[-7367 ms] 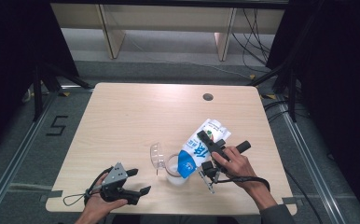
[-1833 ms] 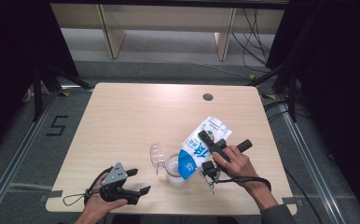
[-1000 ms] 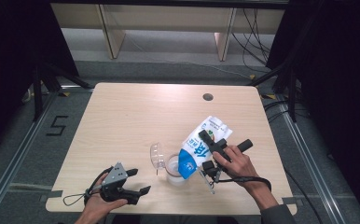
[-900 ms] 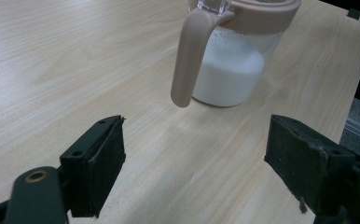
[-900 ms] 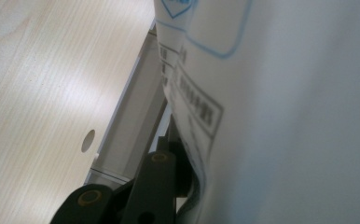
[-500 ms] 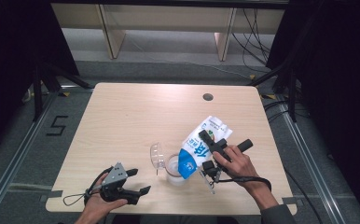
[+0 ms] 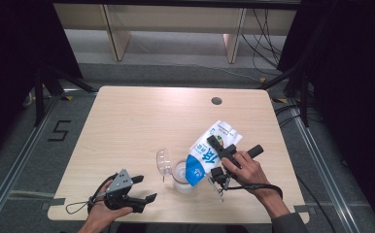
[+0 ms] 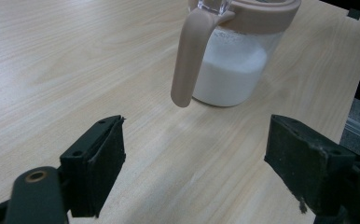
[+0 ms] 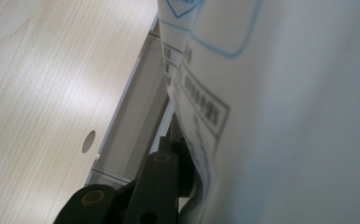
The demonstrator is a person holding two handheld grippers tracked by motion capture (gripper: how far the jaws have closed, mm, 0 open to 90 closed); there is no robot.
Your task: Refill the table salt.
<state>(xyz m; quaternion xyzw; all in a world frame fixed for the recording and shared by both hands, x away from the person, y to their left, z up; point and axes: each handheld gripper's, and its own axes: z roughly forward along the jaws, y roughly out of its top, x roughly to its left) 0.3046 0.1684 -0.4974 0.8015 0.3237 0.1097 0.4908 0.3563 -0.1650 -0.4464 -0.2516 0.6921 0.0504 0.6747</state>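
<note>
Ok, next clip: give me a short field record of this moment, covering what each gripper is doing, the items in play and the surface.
Work in hand: bag tipped over jug
Right gripper: shut on the bag
Bag: white and blue, tilted, lower end over the jug
Jug: clear, beige rim and handle, white contents partway up
Left gripper: open, holding nothing, facing the jug
Table: light wood, round hole near far edge

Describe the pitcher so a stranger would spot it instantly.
Start at the wooden table and look to its near edge, between the person's two hands. There stands a small clear pitcher, partly filled with white powder, under the tilted blue-and-white bag. Its pinkish-beige rim and handle set it apart.
</note>
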